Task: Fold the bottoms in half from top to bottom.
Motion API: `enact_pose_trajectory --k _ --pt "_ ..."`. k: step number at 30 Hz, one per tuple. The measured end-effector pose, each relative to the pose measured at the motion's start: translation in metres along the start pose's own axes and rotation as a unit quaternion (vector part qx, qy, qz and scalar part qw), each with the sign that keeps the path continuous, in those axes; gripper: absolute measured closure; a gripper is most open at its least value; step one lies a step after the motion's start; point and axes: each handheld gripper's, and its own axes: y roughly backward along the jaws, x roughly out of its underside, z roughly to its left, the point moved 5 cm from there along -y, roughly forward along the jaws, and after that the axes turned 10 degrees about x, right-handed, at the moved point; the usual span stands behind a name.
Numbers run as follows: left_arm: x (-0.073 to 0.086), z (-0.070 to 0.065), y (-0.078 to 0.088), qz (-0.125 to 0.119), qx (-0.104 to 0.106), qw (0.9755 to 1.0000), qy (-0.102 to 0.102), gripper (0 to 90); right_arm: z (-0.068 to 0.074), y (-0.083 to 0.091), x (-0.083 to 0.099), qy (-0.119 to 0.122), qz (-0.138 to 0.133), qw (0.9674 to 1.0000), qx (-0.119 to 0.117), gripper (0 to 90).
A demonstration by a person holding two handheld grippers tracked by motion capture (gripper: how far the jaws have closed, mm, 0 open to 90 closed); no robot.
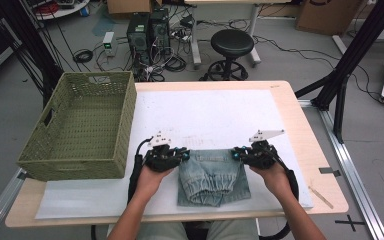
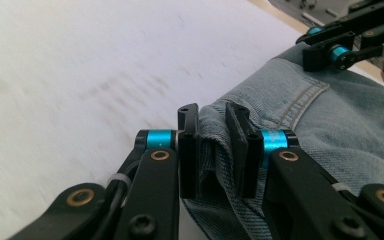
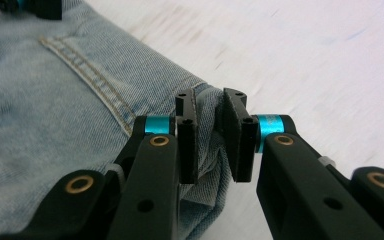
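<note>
Jeans (image 1: pixel 213 175), green basket (image 1: pixel 80 125) perhaps near.

Wicker basket (image 1: pixel 80 127) walls off left side — white mat (image 1: pixel 210 115) beyond jeans (image 1: pixel 212 177) open, passable.

faded denim shorts (image 1: pixel 212 176) – woven wicker basket (image 1: pixel 82 125)

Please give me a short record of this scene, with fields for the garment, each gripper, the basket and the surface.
garment: folded light blue denim garment, lying on the sheet near the person's edge of the table
left gripper: shut on a bunched fold at the garment's left far corner
right gripper: shut on a bunched fold at the right far corner
basket: olive green woven rectangular basket, left of the garment, apart from it, nothing seen inside
surface: white sheet over a light wooden table
</note>
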Motion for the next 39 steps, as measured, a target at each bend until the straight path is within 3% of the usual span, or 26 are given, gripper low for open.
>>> enact_pose_trajectory --k 4,9,15,17,19,21,23,25,27,33,39 --pt "-0.02 0.016 -0.011 -0.011 -0.016 0.9997 -0.012 76.9 -0.012 -0.009 -0.017 -0.007 -0.012 0.9994 0.031 78.6" --pt "-0.035 0.031 -0.019 -0.024 -0.025 0.9994 -0.004 76.9 -0.022 -0.02 -0.03 -0.012 -0.015 0.9982 0.057 79.4" --pt "-0.036 0.044 -0.027 -0.029 -0.042 0.9987 0.002 76.7 -0.031 -0.036 -0.04 -0.022 -0.018 0.9968 0.075 80.9" --pt "-0.033 0.048 -0.03 -0.024 -0.051 0.9984 0.012 75.6 -0.032 -0.041 -0.041 -0.029 -0.016 0.9962 0.081 81.3" --pt "-0.03 0.05 -0.03 -0.019 -0.065 0.9973 0.029 68.0 -0.032 -0.046 -0.039 -0.031 -0.01 0.9958 0.086 80.3" --pt "-0.03 0.048 -0.027 -0.021 -0.074 0.9967 0.026 57.2 -0.032 -0.046 -0.036 -0.035 -0.011 0.9948 0.095 66.6" --pt "-0.033 0.042 -0.018 -0.046 -0.066 0.9965 0.024 51.7 -0.032 -0.038 -0.037 -0.041 -0.027 0.9941 0.097 52.8" --pt "-0.034 0.034 -0.009 -0.065 -0.058 0.9962 0.013 50.6 -0.027 -0.026 -0.041 -0.046 -0.045 0.9946 0.082 46.3" --pt "-0.032 0.026 -0.005 -0.072 -0.038 0.9966 0.013 49.3 -0.019 -0.016 -0.041 -0.031 -0.049 0.9964 0.062 42.6" --pt "-0.01 0.002 -0.011 -0.039 -0.006 0.9991 -0.016 47.2 0.011 -0.01 -0.032 0.0 -0.046 0.9989 0.002 42.2" --pt "0.003 -0.004 -0.01 -0.036 0.01 0.9992 -0.015 47.3 0.029 -0.015 -0.023 0.024 -0.023 0.9988 -0.036 44.6"
